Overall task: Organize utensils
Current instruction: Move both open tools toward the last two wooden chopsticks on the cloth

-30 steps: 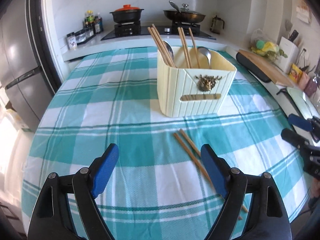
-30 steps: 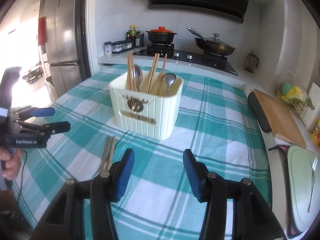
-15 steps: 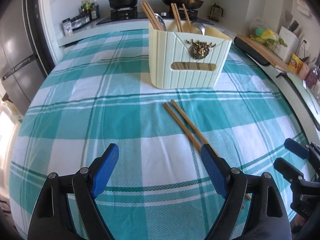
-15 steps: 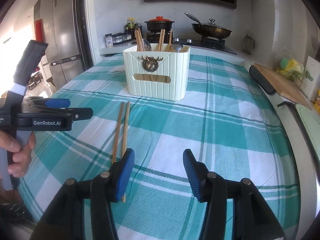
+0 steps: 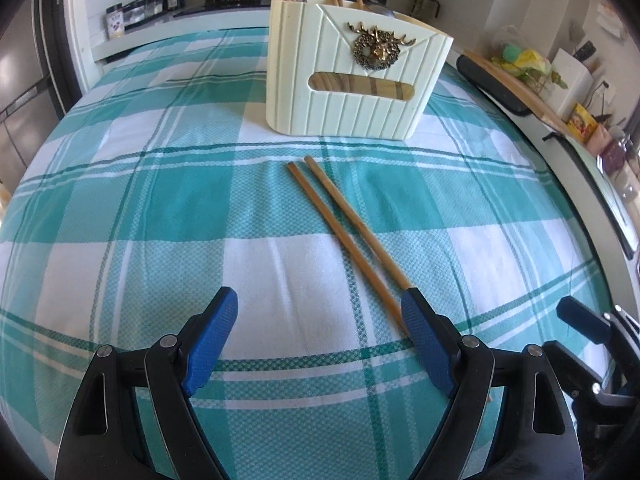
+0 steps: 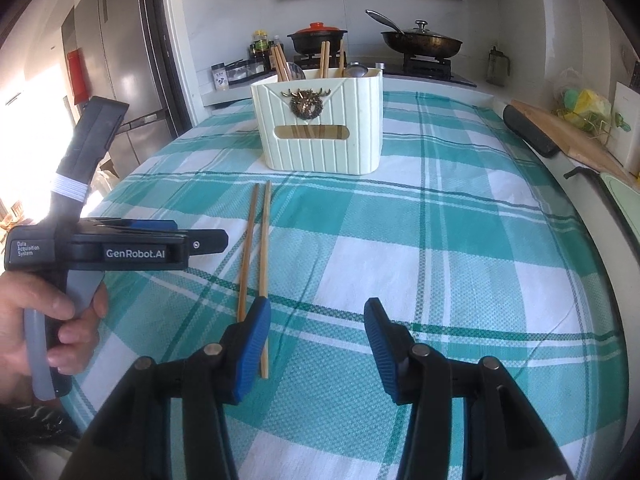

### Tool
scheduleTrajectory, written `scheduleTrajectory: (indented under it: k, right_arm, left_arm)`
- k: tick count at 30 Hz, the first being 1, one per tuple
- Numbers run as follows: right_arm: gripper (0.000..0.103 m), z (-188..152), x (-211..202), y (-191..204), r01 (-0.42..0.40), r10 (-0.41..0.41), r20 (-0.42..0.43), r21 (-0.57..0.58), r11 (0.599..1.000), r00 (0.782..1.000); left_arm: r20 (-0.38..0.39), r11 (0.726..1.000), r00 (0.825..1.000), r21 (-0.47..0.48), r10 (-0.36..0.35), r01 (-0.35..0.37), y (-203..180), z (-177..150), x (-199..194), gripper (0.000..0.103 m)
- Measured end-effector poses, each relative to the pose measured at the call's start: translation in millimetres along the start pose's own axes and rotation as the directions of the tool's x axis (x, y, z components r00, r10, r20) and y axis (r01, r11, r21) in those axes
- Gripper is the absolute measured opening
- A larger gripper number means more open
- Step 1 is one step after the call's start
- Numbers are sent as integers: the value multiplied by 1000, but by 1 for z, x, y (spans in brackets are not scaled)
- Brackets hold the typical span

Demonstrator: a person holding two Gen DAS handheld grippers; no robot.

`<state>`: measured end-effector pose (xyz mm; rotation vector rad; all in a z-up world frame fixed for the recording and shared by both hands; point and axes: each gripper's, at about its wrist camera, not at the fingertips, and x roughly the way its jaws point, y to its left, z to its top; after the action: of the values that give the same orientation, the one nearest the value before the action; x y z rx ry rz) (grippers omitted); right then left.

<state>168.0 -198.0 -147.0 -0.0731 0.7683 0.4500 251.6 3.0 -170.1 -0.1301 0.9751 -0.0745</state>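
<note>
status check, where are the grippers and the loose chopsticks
Left gripper open, empty. Right gripper open, empty. Chopstick pair flat on the tablecloth, short of the cream holder. Nothing in the way.

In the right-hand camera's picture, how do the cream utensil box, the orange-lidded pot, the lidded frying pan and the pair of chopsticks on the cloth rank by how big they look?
Largest to smallest, as they look in this view:
1. cream utensil box
2. chopsticks on the cloth, long but thin
3. frying pan and orange-lidded pot: too alike to rank

Both stand far back on the stove, so they look smaller than they are.
</note>
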Motion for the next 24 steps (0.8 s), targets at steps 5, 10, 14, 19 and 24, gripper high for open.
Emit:
scheduleTrajectory:
  k: [5,10,14,19,24]
  right_arm:
    - [49,-1,-8,-2,22,-22,15,-1,1000,1000]
    - [49,-2,-13,0,34,-34,30,-6,999,999]
    - [49,-4,-14,-1,37,-37,31,-7,999,999]
    - [49,-10,-11,-4,38,-38,11,-8,999,999]
    - [49,-14,-10,-6,38,-38,-3,-1,999,999]
  left_arm:
    - [-13,1000,1000,15,21,-21,-7,-4,13,85]
    - [3,998,999,48,51,-51,-15,-6,18,90]
    - [7,991,996,98,92,-92,-19,-9,20,92]
    - [8,991,996,100,91,-91,-11,-13,16,94]
    - [7,989,996,111,94,-94,0,-16,12,95]
